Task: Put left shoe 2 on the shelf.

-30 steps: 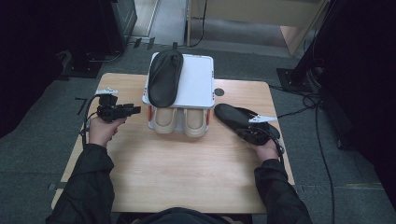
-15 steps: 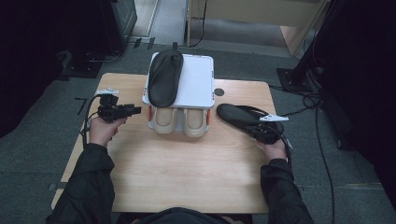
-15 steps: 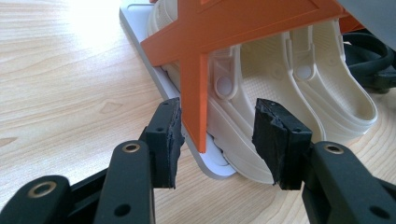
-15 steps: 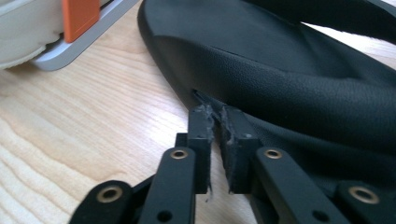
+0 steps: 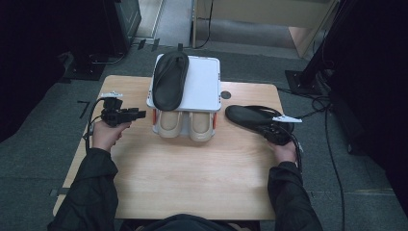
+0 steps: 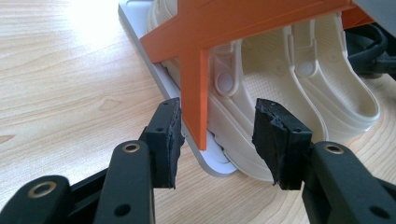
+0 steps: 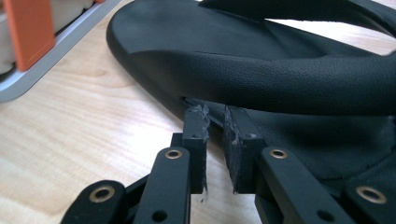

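Noted the black slipper (image 5: pixel 248 117) flat on the table (image 5: pixel 192 178), just right of the white rack (image 5: pixel 204 82), long axis running across the table, rounded end toward the rack, strap end toward the right hand. Found the right gripper (image 5: pixel 268 129) at that strap end, pointing along the slipper's length toward the rack. In the right gripper view, saw its jaws (image 7: pixel 215 114) parted by a narrow gap, having just been opening, tips against the sole's edge under the strap, pads not pressing on it. Judged the slipper set down and let go, or about to be re-gripped; could not tell which. Recorded the left gripper (image 5: pixel 143 114) well apart on the rack's other side, jaws spread (image 6: pixel 217 121) either side of the orange upright (image 6: pixel 194 93), touching nothing. Logged a second black slipper (image 5: pixel 169 79) on the rack top, right half bare, cream slippers (image 5: pixel 185 125) below. Judged the right hand far nearer; lift up and leftward needed.
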Demonstrator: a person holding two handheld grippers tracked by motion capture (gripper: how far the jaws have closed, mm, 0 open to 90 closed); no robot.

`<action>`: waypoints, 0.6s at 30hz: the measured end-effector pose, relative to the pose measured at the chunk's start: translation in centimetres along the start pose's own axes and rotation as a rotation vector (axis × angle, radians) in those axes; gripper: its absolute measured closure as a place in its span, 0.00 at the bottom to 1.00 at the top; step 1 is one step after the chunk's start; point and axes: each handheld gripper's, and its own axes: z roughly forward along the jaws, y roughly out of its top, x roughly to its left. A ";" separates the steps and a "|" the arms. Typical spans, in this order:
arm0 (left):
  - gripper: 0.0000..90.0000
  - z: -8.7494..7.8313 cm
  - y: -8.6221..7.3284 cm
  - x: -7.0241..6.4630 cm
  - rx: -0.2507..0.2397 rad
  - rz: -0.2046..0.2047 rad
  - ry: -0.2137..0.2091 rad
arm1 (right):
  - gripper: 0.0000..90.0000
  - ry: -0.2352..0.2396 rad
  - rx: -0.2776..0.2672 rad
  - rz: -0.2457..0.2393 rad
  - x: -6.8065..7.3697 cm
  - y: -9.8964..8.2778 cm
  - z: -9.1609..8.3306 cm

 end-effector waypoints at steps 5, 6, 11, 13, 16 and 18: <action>0.58 -0.2 -0.1 0.1 -0.003 -0.001 0.003 | 0.93 0.039 -0.037 0.019 0.8 0.7 -0.5; 0.58 -0.2 -0.2 0.1 -0.004 -0.003 0.002 | 0.93 0.045 -0.051 0.015 1.2 1.1 -0.6; 0.58 -0.7 -0.4 0.1 -0.008 -0.005 0.003 | 0.93 0.056 -0.088 0.001 2.9 2.6 0.2; 0.58 -0.8 -0.5 0.2 -0.012 -0.010 0.003 | 0.93 0.050 -0.083 -0.010 3.2 3.1 0.7; 0.58 -1.1 -0.7 0.2 -0.010 -0.012 0.006 | 0.92 0.037 -0.082 -0.024 3.7 4.0 1.6; 0.58 -1.2 -0.9 0.3 -0.011 -0.016 0.008 | 0.92 0.026 -0.081 -0.013 3.8 4.5 2.5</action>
